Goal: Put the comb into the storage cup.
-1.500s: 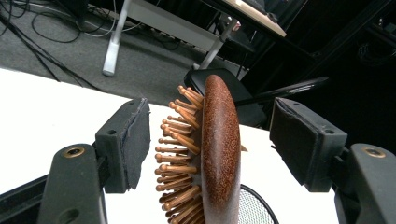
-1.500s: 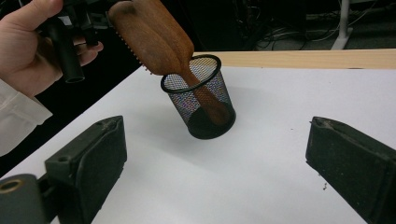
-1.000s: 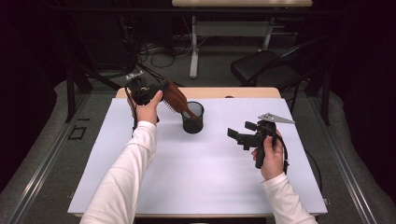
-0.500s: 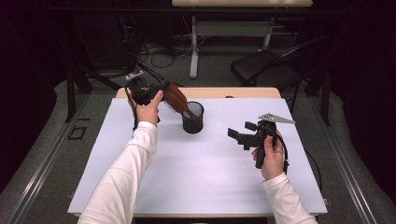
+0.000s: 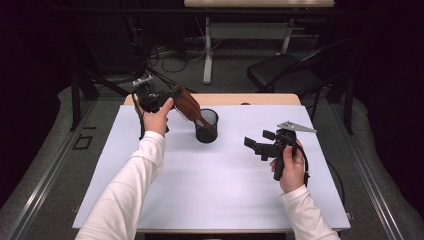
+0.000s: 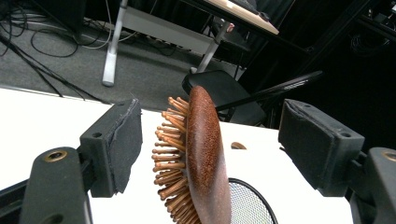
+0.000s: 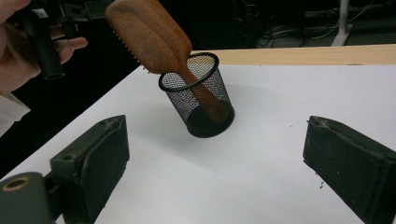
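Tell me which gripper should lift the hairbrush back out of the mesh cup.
Left. The left gripper already has its open jaws either side of the hairbrush head above the mesh cup. The right gripper is off to the side, open and empty.

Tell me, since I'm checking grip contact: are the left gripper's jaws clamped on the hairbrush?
No: in the left gripper view the jaws stand open, with gaps on both sides of the hairbrush, whose handle sits in the mesh cup.

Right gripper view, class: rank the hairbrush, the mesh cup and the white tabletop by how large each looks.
1. White tabletop, largest.
2 and 3. Hairbrush and mesh cup look alike in size; the brush's handle sits inside the cup, so I won't rank them.
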Available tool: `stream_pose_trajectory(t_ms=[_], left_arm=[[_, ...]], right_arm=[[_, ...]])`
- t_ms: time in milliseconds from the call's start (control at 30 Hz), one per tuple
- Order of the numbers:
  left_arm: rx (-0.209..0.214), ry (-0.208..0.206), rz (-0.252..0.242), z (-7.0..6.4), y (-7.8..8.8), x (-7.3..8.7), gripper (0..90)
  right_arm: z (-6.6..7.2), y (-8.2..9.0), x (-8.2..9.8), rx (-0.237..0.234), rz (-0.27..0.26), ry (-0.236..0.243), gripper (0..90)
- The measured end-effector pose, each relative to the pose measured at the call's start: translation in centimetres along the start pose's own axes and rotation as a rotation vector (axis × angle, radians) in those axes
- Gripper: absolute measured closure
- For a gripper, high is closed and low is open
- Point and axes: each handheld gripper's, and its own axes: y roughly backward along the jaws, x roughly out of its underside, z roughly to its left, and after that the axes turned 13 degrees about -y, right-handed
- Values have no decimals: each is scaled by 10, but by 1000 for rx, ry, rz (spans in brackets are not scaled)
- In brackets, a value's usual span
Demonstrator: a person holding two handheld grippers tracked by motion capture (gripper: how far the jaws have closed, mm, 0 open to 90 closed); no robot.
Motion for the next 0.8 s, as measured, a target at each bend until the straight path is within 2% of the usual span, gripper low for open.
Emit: stream_pose_trajectory(t_ms=[167, 467, 800], left_arm=[[-5, -4, 3, 0, 2, 0, 183], [16, -23, 30, -7, 0, 2, 140], [17, -33, 9, -11, 4, 1, 132]], right_arm=[[0, -1, 0, 0, 1, 3, 67], [0, -1, 0, 1, 4, 6, 67], [0, -1, 0, 2, 2, 5, 67]])
